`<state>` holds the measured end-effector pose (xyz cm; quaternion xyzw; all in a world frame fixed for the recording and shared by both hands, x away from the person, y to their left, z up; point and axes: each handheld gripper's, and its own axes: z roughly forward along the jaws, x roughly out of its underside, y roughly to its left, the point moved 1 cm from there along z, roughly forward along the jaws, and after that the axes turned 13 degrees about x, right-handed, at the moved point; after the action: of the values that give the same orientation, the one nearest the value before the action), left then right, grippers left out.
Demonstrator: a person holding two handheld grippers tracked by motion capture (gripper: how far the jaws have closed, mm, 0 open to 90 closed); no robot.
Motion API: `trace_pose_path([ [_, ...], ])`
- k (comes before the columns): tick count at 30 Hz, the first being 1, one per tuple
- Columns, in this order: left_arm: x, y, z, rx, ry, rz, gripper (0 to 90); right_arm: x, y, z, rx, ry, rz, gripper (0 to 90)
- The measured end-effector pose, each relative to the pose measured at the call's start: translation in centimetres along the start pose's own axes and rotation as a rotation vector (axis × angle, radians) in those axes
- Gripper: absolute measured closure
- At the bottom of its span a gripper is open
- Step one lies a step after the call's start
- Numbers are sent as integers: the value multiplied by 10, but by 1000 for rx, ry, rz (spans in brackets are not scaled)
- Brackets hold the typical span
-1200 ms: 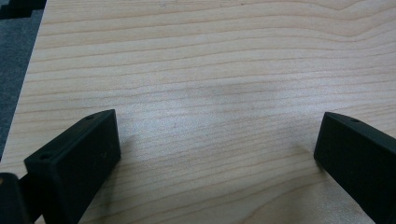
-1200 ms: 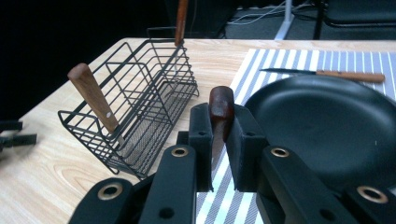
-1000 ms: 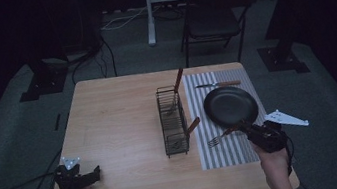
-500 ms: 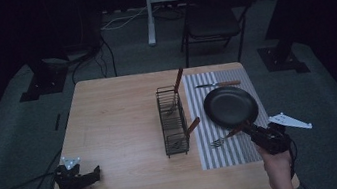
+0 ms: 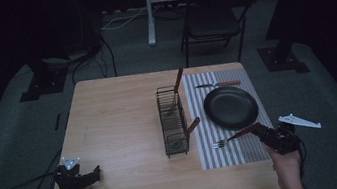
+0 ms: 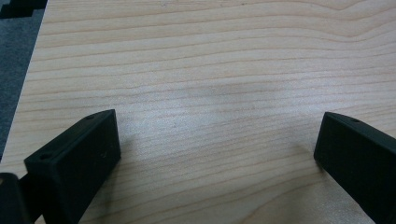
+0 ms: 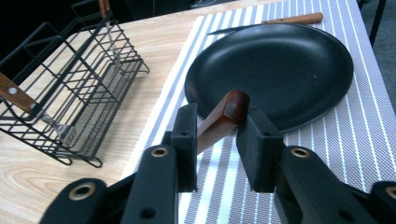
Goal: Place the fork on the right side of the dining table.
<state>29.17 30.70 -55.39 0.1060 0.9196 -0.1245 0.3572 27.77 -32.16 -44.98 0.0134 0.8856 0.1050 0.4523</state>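
Fork (image 5: 233, 137) at near edge of striped mat (image 5: 231, 153), handle between right gripper (image 7: 219, 140) jaws.
Black pan (image 7: 271, 70) just behind; knife (image 7: 280, 21) beyond; wire rack (image 7: 70, 93) alongside on bench (image 5: 121, 127). Brown wooden handle, steel tines. Right jaws narrow, just been opening, pads loose beside handle. Left gripper (image 6: 217, 140) jaws wide, holding nothing.

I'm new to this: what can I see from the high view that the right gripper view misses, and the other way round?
High view: the whole table, the chair behind it, and the left tongs at the table's near left corner. Right gripper view: up close, the right tongs, which have just been opening, with the fork's wooden handle between them. Both: the black pan, the wire rack, the knife and the striped mat.
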Motion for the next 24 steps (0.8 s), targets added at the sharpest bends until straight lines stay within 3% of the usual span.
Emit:
trace_pose_path([
  [24, 0, 0, 0, 0, 0, -1, 6, 24, -51, 24, 4, 89, 86, 649],
])
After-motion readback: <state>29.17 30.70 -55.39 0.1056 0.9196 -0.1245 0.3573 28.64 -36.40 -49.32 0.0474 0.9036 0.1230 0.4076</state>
